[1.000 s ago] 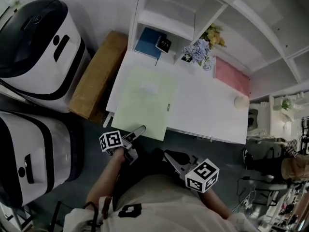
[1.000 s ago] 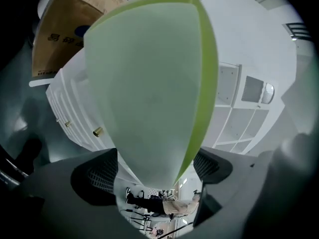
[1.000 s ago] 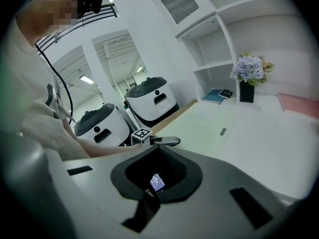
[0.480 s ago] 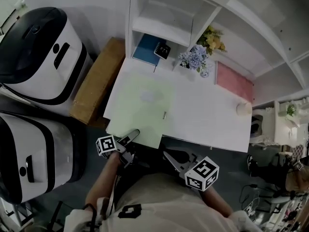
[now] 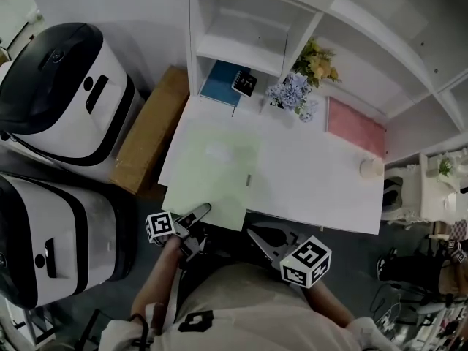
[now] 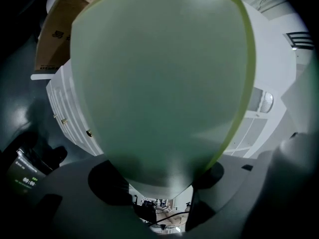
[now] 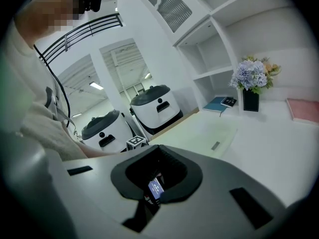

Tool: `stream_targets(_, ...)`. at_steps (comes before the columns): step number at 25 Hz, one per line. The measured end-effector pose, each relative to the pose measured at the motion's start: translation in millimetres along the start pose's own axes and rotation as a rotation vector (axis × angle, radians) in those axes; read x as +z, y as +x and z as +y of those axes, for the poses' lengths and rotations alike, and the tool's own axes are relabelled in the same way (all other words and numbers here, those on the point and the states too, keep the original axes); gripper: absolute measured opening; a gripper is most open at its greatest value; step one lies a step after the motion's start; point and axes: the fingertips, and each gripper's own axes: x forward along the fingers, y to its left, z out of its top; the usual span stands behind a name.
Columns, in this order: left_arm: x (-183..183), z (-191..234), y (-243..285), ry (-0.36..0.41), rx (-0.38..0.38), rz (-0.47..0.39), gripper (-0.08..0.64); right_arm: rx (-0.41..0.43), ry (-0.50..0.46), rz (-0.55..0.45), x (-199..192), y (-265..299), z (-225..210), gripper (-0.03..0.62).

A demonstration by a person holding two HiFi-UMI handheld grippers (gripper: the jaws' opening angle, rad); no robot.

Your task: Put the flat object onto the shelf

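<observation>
The left gripper [image 5: 199, 212] points roughly level at the front of the white table [image 5: 314, 174]. Its jaws have just been closing and stand partly apart, with the near corner of the pale green folder [image 6: 159, 83] between them. The pads do not clearly press on it. From that corner the folder spreads away ahead of the jaws, flat on the left part of the table, its near edge hanging over the table's front edge. A cardboard box [image 5: 150, 130] lies beyond the left jaw, against the table's side. The right gripper [image 5: 252, 232] is held just beside the left one, off the table's front edge, tilted downward, its jaws closed together with nothing between them. The folder lies ahead of these jaws. Further ahead a blue book [image 5: 219, 82] sits in the lowest bay of the white shelf unit [image 5: 241, 20], and a vase of flowers [image 5: 292, 93] stands on the table to the right of the book. A pink flat item [image 5: 356, 126] lies further right, well apart from both pairs of jaws. Two large white-and-black machines [image 5: 62, 86] stand on the floor out to the left of the left jaws.
</observation>
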Motion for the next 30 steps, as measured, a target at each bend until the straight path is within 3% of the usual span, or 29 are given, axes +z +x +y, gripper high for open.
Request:
stream_targets(5, -1, 2, -11, -0.026, 0.014, -0.003, 0.31, -0.01, -0.007, -0.021, 0, 0, 10, 0.023)
stream_targets(8, -1, -14, -11, -0.051, -0.045, -0.015, 0.305, -0.019, -0.015, -0.031, 0, 0, 15, 0.023)
stream_targets(12, 0, -20, -19, -0.053, -0.065, -0.019, 0.302, -0.036, -0.026, -0.047, -2, -1, 24, 0.023)
stream_targets(19, -6, -43, -26, 0.022, -0.098, 0.006, 0.302, -0.067, -0.037, -0.076, -4, -5, 32, 0.023)
stream_targets(30, -9, -74, -33, 0.065, -0.139, -0.008, 0.301, -0.09, -0.041, -0.109, -6, -15, 36, 0.023)
